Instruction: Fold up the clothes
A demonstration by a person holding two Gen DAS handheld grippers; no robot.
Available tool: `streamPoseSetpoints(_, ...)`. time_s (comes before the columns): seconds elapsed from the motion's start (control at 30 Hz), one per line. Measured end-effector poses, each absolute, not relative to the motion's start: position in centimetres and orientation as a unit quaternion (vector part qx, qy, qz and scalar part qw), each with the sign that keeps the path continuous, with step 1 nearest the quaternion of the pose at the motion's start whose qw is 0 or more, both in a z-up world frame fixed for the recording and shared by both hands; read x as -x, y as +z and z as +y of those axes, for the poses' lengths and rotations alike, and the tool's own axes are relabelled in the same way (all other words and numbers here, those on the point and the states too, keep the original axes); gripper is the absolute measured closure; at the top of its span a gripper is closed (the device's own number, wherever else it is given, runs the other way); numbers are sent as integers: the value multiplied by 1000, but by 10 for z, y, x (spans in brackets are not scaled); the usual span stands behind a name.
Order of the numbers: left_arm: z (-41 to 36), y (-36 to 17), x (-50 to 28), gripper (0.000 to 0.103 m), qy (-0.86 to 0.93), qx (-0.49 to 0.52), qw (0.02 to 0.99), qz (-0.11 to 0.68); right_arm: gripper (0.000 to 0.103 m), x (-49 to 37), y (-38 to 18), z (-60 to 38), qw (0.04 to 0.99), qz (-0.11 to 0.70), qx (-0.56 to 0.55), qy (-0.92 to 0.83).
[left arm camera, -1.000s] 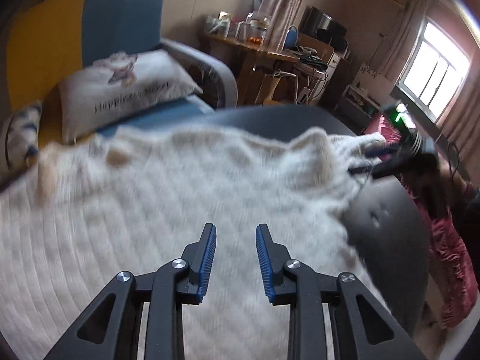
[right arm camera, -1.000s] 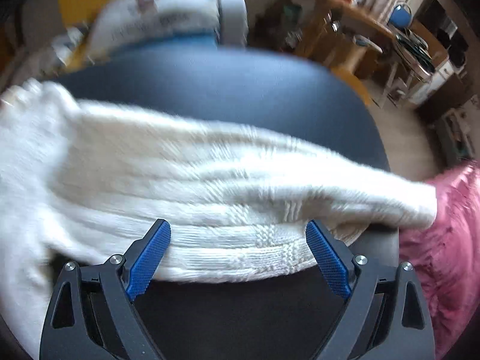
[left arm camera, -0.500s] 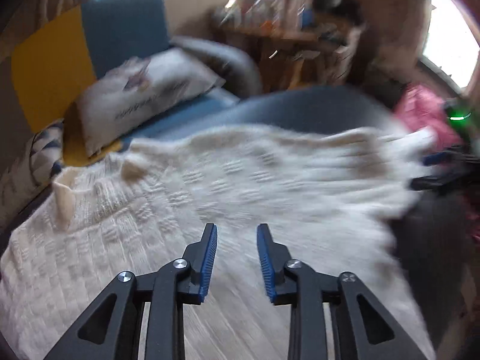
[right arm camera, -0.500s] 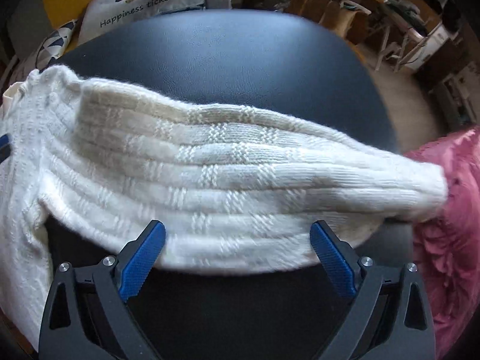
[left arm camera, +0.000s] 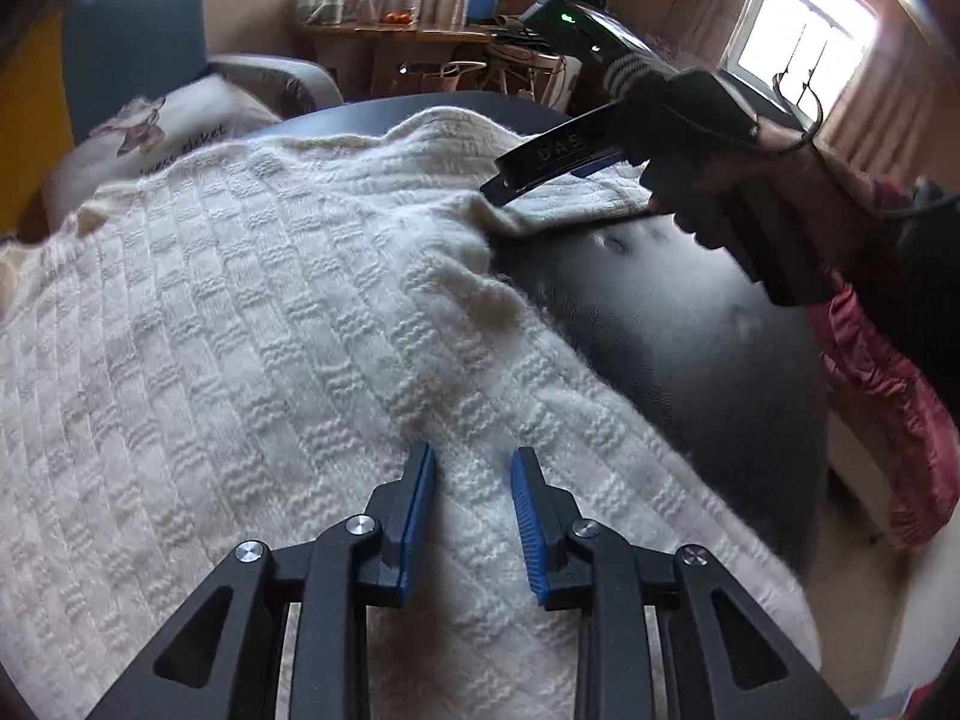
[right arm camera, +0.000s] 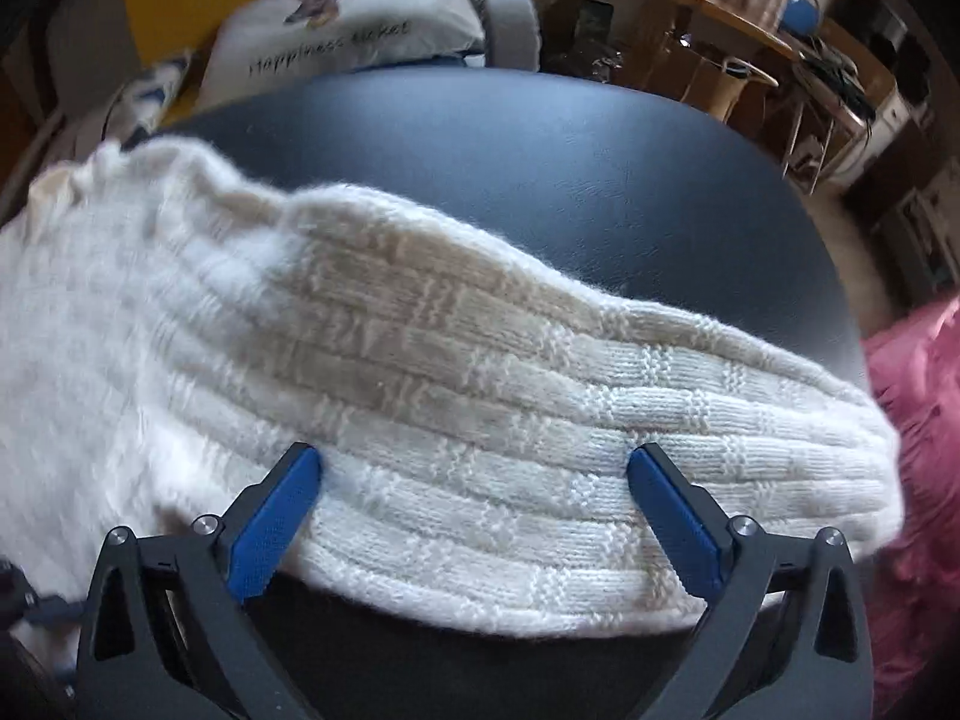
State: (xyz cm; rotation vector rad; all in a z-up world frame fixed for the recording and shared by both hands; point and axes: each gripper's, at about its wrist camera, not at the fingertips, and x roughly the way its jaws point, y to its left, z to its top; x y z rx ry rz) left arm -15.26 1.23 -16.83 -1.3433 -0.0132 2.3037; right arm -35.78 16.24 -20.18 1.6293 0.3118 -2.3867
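1. A cream knitted sweater (left arm camera: 252, 324) is lying spread over a dark round surface (left arm camera: 690, 324), its sleeve (right arm camera: 540, 420) stretching toward the right edge.
2. The left gripper (left arm camera: 471, 516) is hovering over the sweater's near part, jaws partly spread, pinching nothing.
3. The right gripper (right arm camera: 474, 516) is opening its jaws wide astride the sleeve, pads not pressing it.
4. A pink garment (right arm camera: 918, 420) is lying just right of the sleeve.

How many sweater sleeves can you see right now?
1. One sleeve of the cream sweater lies stretched across the dark round table, under the right gripper, whose jaws are opening. The other sleeve may be hidden beneath or beyond the body.
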Motion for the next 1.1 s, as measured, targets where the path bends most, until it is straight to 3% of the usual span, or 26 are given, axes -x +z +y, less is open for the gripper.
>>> streamPoseSetpoints(0.13,2,-137,161,77,854,455,251,-17,0,358,-196,162,121,102,-554,-817)
streamPoseSetpoints(0.3,-25,-96,227,77,894,396,206,31,0,350,-165,158,194,56,-502,-841)
streamPoseSetpoints(0.37,-36,-100,266,77,892,405,196,34,0,347,-157,153,223,51,-482,-846)
streamPoseSetpoints(0.53,-36,-123,320,78,880,421,208,67,0,331,-182,150,187,67,-506,-839)
streamPoseSetpoints(0.63,-15,-122,328,78,880,390,243,121,1,329,-186,158,201,31,-502,-841)
streamPoseSetpoints(0.87,36,-143,359,77,812,395,344,256,1,327,-195,187,193,79,-526,-825)
streamPoseSetpoints(1.1,36,-162,387,75,755,450,406,251,0,324,-208,188,206,122,-536,-810)
